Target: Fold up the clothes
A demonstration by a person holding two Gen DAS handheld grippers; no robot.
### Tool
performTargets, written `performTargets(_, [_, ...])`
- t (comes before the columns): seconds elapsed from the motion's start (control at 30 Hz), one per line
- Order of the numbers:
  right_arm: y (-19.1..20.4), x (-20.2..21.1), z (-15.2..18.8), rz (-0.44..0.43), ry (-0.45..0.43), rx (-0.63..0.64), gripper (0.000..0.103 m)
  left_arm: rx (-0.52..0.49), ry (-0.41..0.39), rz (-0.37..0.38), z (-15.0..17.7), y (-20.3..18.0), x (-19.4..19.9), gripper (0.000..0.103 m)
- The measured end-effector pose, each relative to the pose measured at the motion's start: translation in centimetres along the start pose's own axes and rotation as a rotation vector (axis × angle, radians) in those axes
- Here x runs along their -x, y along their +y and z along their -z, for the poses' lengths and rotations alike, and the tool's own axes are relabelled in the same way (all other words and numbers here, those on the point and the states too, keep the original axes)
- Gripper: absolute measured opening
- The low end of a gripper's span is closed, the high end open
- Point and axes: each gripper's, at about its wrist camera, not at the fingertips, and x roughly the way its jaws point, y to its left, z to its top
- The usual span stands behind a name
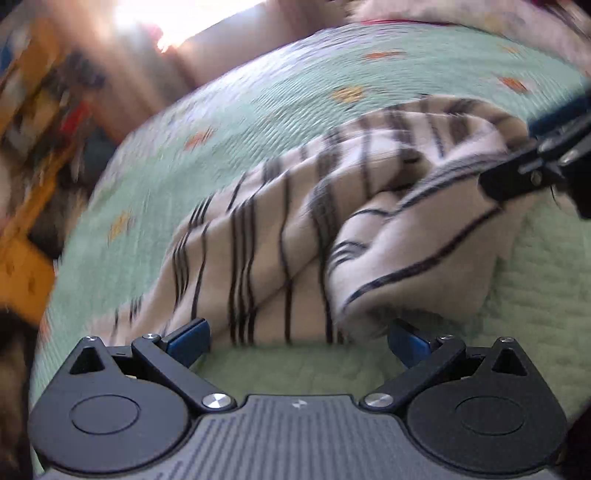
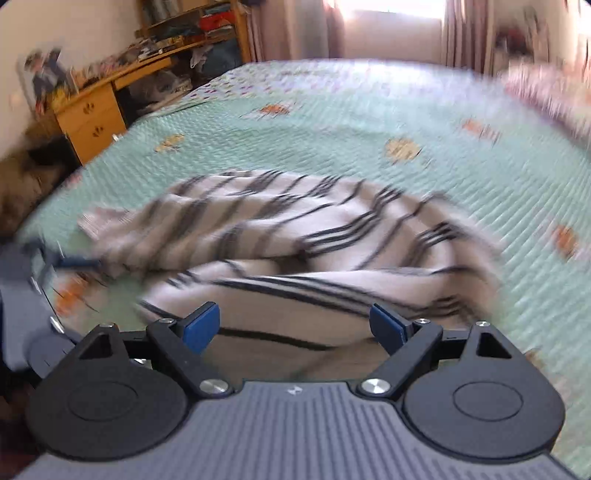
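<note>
A cream garment with dark stripes (image 1: 295,221) lies crumpled on the mint-green quilt (image 1: 258,103), one fold raised at its right side. My left gripper (image 1: 298,345) is open just short of the garment's near edge, with nothing between its blue pads (image 1: 188,343). In the right wrist view the garment (image 2: 295,229) spreads across the quilt (image 2: 369,122). My right gripper (image 2: 294,326) is open, with a striped fold lying between its pads (image 2: 201,326). The right gripper (image 1: 535,166) also shows at the garment's far right, and the left gripper (image 2: 44,258) at its left end. Both views are blurred.
A wooden desk (image 2: 88,118) and cluttered shelves (image 2: 192,22) stand past the bed's left edge. Curtains and a bright window (image 2: 391,26) are behind the bed. A pinkish blanket (image 2: 543,88) lies at the far right of the quilt.
</note>
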Motion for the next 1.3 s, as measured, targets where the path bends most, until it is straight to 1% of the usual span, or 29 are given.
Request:
performTargets(0.07, [-1.0,0.2,1.2,0.035,-0.019,0.059,0.089,-0.088,-0.016,-0.016,0.1,-1.4,-0.9,0.102])
performTargets(0.1, [-1.5,0.4,1.8,0.052,-0.029,0.089,0.089,-0.131,-0.023,-0.041,0.1,-2.1,-1.4,0.102])
performTargets(0.17, [-2.5,0.6,3.0,0.081,-0.046,0.14,0.089,-0.205,-0.066,-0.088,-0.1,-3.4,-2.2,0.102])
performTargets(0.23, [-3.8,0.2,3.8,0.064,-0.035,0.101,0.089,-0.26,-0.116,-0.108,-0.6,-4.4,-2.9,0.102])
performTargets(0.27, [-4.4,-0.1,4.2,0.058,-0.027,0.076,0.089,-0.282,-0.138,-0.104,-0.8,-4.8,-3.2,0.097])
performTargets(0.3, [-5.0,-0.3,4.5,0.052,-0.022,0.052,0.089,-0.307,-0.161,-0.092,-0.9,-5.2,-3.5,0.071])
performTargets(0.33, [-5.3,-0.4,4.8,0.048,-0.024,0.035,0.089,-0.322,-0.174,-0.078,-1.1,-5.4,-3.9,0.047])
performTargets(0.37, [-5.4,-0.5,5.2,0.05,-0.028,0.026,0.089,-0.308,-0.16,-0.057,-1.5,-5.4,-4.3,0.015])
performTargets(0.43, [-5.6,-0.6,5.9,0.064,-0.036,0.017,0.089,-0.212,-0.141,0.004,-2.5,-4.5,-4.6,0.015])
performTargets(0.5, [-5.8,-0.6,6.7,0.091,-0.057,0.027,0.089,-0.069,-0.165,0.069,-3.4,-2.3,-3.4,0.014])
performTargets(0.53, [-5.9,-0.6,7.1,0.111,-0.074,0.044,0.089,-0.003,-0.188,0.081,-4.0,-1.0,-2.3,0.014])
performTargets(0.57, [-6.1,-0.7,7.5,0.135,-0.089,0.064,0.089,0.05,-0.221,0.089,-4.5,0.3,-1.0,0.014])
performTargets(0.63, [-6.2,-1.0,8.2,0.16,-0.115,0.11,0.089,0.115,-0.285,0.1,-5.4,2.5,1.7,0.014])
performTargets(0.77, [-5.2,-1.8,9.6,0.197,-0.153,0.231,0.089,0.196,-0.35,0.076,-6.4,5.7,5.6,0.013])
performTargets(0.8, [-4.7,-2.0,9.9,0.197,-0.165,0.252,0.089,0.212,-0.361,0.076,-6.5,6.2,6.5,0.013])
performTargets(0.9, [-2.7,-2.0,10.3,0.174,-0.206,0.31,0.089,0.213,-0.399,0.078,-6.5,6.6,8.7,0.013])
performTargets(1.03, [0.9,-2.1,11.1,0.11,-0.25,0.42,0.089,0.207,-0.423,0.105,-6.6,6.4,10.9,0.013])
performTargets(1.1, [3.1,-3.0,11.7,0.136,-0.253,0.519,0.089,0.203,-0.43,0.115,-6.3,7.0,11.0,0.013])
performTargets(1.17, [4.7,-4.2,12.1,0.19,-0.269,0.613,0.089,0.204,-0.439,0.125,-5.9,7.1,11.4,0.013])
performTargets(1.23, [5.7,-5.6,12.1,0.262,-0.298,0.67,0.089,0.213,-0.44,0.129,-5.4,7.3,11.6,0.013])
performTargets(1.3, [6.0,-6.5,11.4,0.305,-0.338,0.678,0.088,0.236,-0.436,0.132,-4.9,7.6,11.7,0.013])
